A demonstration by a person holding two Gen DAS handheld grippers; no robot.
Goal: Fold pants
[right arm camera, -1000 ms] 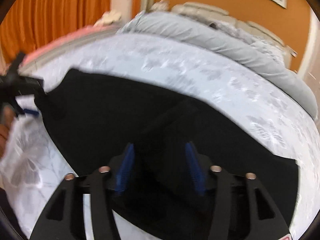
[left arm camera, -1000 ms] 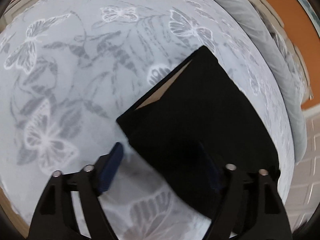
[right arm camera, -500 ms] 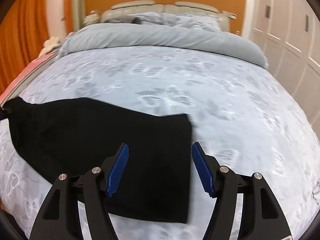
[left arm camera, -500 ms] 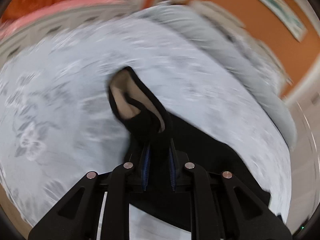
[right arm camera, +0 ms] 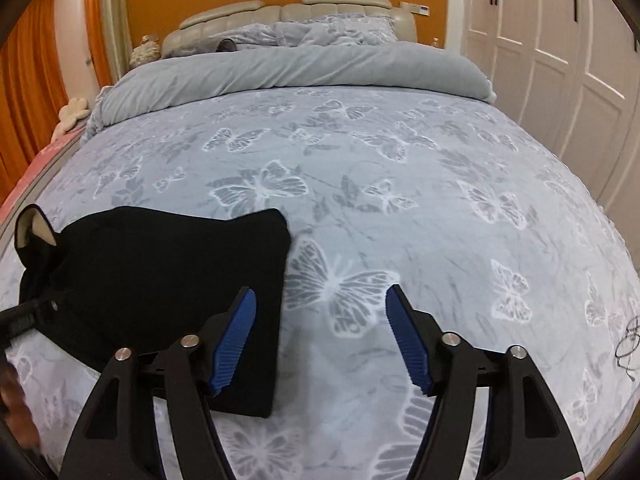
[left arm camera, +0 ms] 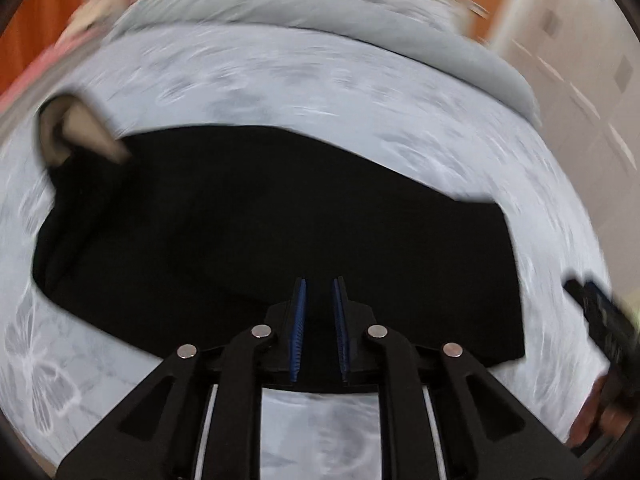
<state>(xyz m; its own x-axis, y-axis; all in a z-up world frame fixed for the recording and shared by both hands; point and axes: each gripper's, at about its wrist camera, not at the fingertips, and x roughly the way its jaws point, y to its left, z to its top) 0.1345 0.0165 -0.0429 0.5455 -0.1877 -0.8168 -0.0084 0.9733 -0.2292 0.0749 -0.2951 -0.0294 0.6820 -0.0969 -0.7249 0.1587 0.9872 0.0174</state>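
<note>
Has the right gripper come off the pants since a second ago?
Yes. The right gripper straddled black cloth then; now it sits open over the butterfly bedspread, off the right edge of the pants, jaws still opening, nothing between them.

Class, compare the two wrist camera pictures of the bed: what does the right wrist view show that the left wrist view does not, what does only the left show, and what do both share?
Only the right wrist view: a sharp picture with the padded headboard, pillows, a pale soft toy at the bed's left edge, and the right gripper, its jaws opening with nothing between them.

Only the left wrist view: a blurred picture with the left gripper, its narrow jaws opening over the black pants.

Both: the pants, the butterfly bedspread, the rolled grey duvet, white wardrobe doors.
</note>
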